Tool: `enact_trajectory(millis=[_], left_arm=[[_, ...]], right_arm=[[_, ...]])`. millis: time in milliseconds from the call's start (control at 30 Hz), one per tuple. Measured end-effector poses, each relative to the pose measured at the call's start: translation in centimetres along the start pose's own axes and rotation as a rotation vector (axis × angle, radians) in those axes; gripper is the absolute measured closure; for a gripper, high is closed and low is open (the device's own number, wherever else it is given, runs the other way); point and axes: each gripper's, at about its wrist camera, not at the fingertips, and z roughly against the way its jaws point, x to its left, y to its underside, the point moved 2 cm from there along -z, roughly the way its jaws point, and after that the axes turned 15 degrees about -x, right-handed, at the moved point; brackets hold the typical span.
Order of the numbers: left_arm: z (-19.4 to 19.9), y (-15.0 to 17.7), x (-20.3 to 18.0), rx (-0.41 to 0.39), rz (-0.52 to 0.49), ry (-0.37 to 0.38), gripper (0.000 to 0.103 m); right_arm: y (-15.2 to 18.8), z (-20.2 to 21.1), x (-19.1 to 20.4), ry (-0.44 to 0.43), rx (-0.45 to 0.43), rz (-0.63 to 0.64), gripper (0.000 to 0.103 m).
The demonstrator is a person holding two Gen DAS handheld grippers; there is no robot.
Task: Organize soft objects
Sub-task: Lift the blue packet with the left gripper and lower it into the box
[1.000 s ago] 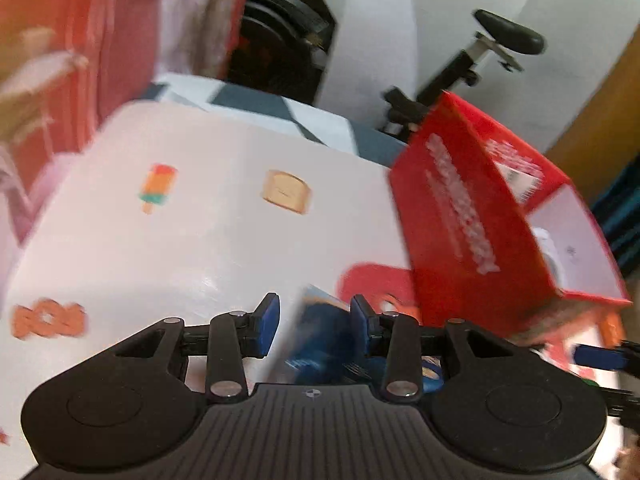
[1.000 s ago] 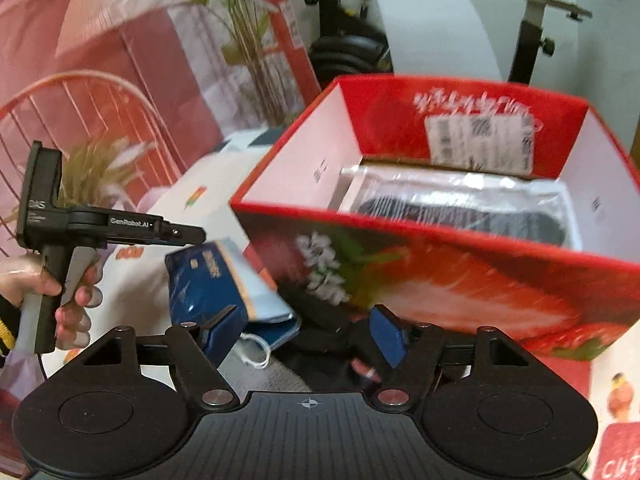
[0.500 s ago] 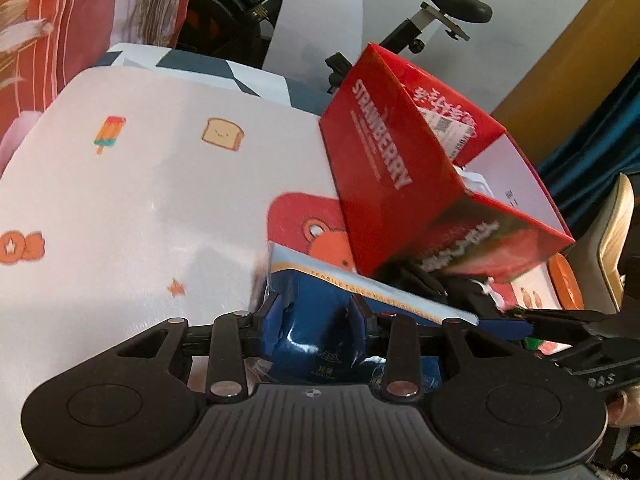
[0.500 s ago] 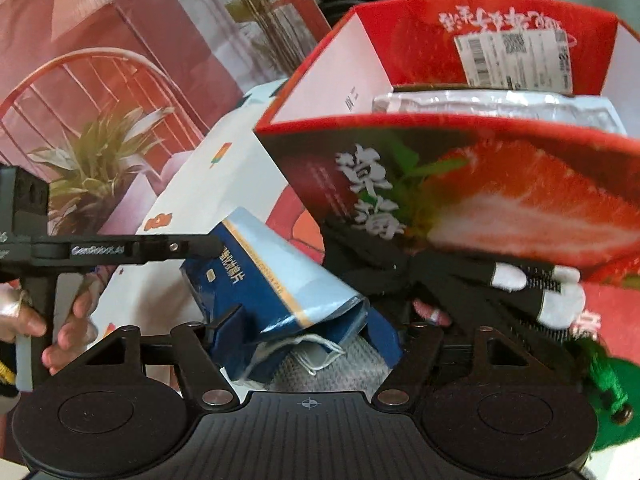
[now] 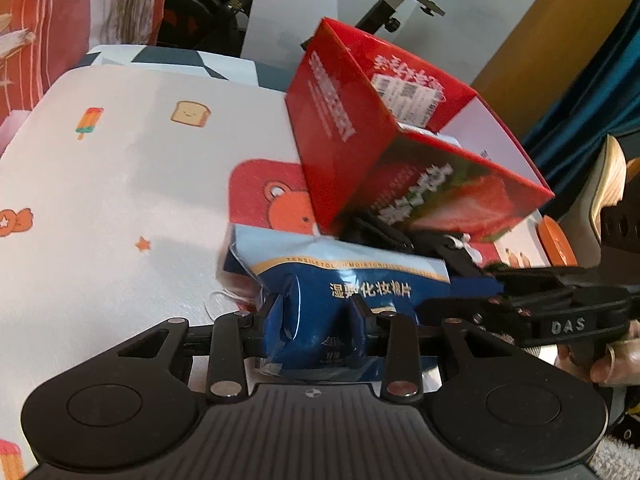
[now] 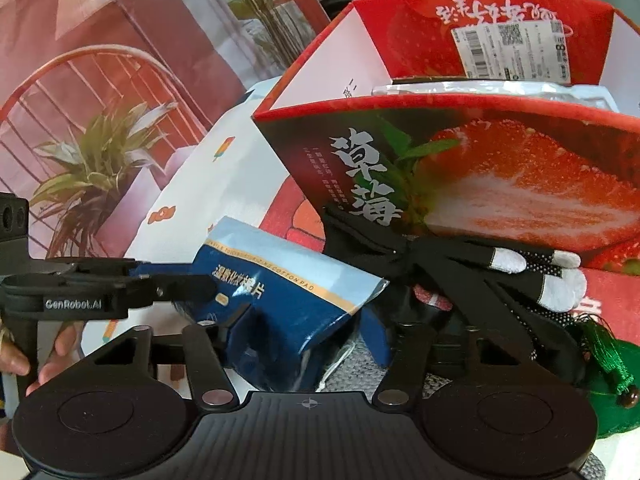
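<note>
Left gripper (image 5: 316,322): narrowed, both blue pads pinching the blue cotton pad pack (image 5: 340,292).
Right gripper (image 6: 308,332): jaws spread wide around the same pack's other end (image 6: 280,300); whether a pad touches it cannot be told.
Pack: raised between the two grippers, tilted.
Ahead of both: red strawberry box (image 6: 480,184), open-topped, a silvery bag (image 6: 488,90) inside.
Under the box's near wall: black gloves (image 6: 460,264) with grey fingertips.
Right of right gripper: green tasselled item (image 6: 612,364).
Left of left gripper: bare patterned tablecloth (image 5: 120,200).
</note>
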Motion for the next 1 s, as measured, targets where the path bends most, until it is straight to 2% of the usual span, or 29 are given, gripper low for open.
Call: enact_trajectory(millis=[100,233,400,533,700,800,1000], left_arm=[[0.7,0.1,-0.3,-0.001,0.005,0.014,0.065],[1.5,-0.5,-0.9,-0.016,0.004,0.027,0.066],[3.0,-1.9,-2.1,-0.076,-0.013,0.031,0.066],[4.7,-3.4,-3.7,-0.139,-0.063,0.037,0.066],[7.0,-6.0,-6.3,-0.264,-0.134,0.029,0.066],[7.1,-7.8,-8.0,-0.305,-0.166,0.028,0.066],[4.7,-11.1,-10.8,-0.346,-0.191,0.041,0.066]], right_arm=[[0.0,0.4,0.1,-0.002,-0.015,0.025,0.066],[-0.5,1.1,0.2,-0.02,-0.035,0.044,0.071],[-1.8,2.5,0.8,-0.036,-0.09,0.091,0.072],[-3.7,4.2,1.2,-0.066,-0.147,0.121,0.072],[-6.8,6.8,1.8,-0.112,-0.239,0.141,0.072],[-9.0,8.2,1.9,-0.119,-0.292,0.174,0.072],[-13.6,10.2,0.6,-0.092,-0.361,0.253,0.072]])
